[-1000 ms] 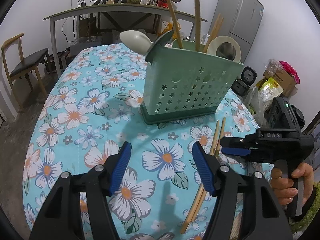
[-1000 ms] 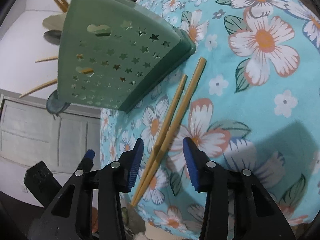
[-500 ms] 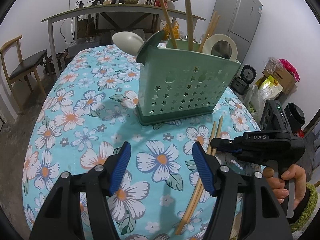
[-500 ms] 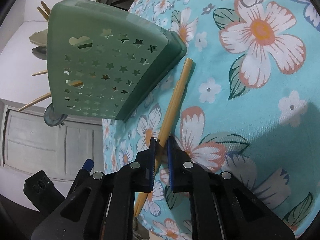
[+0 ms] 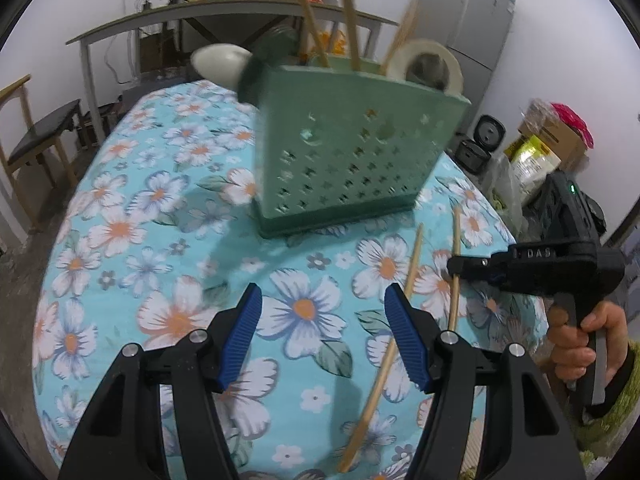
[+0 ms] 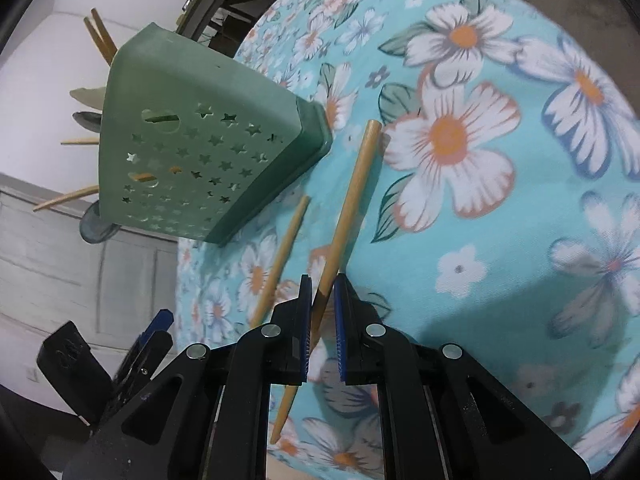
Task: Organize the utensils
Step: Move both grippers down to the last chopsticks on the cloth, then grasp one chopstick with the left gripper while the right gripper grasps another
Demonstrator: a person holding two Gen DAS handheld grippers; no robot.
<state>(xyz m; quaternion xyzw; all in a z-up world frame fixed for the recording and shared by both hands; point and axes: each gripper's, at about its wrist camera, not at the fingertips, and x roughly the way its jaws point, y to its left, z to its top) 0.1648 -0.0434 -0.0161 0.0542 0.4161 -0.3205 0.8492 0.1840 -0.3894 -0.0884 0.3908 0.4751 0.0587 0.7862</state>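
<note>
Right gripper [image 6: 322, 304] pinches 1 thin bamboo chopstick [image 6: 348, 208] just off the floral-clothed surface [image 6: 520, 280].

Its fingers have just been closing and now clamp the stick low on its shaft; a 2nd bamboo chopstick [image 6: 282, 260] lies beside the perforated green plastic utensil caddy [image 6: 192, 156]. The stick looks light, stiff and slippery (likely to pivot). The left gripper [image 5: 322, 336] hangs open, holding nothing. Motion blur hides the caddy's compartments.
</note>
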